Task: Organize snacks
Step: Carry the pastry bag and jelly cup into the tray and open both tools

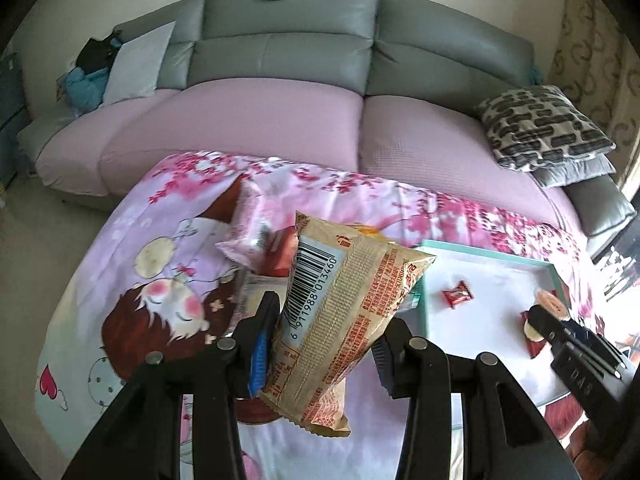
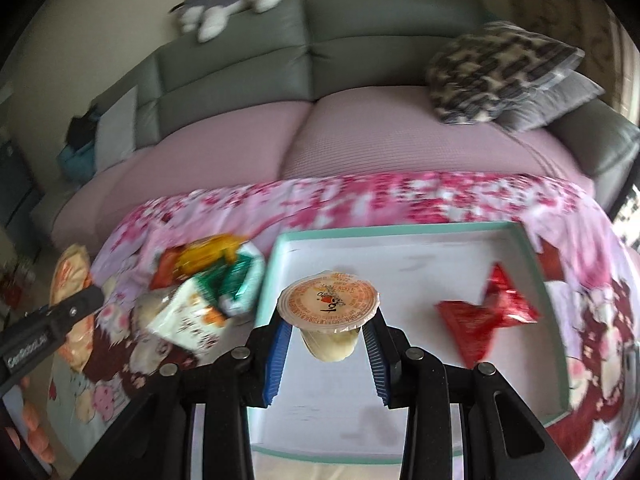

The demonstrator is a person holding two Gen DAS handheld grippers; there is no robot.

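We carry a tan snack packet [image 1: 340, 320] clenched in the left claw [image 1: 320, 354] and a jelly cup [image 2: 329, 312] gripped under its rim by the right claw [image 2: 326, 354], both lifted clear above the worktop toward the white tray [image 2: 400, 232], presumably for sorting.

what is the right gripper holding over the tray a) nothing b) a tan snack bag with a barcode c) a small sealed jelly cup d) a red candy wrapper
c: the right gripper is shut on the jelly cup, foil lid up, above the teal-rimmed tray; the tan bag is in the other gripper.
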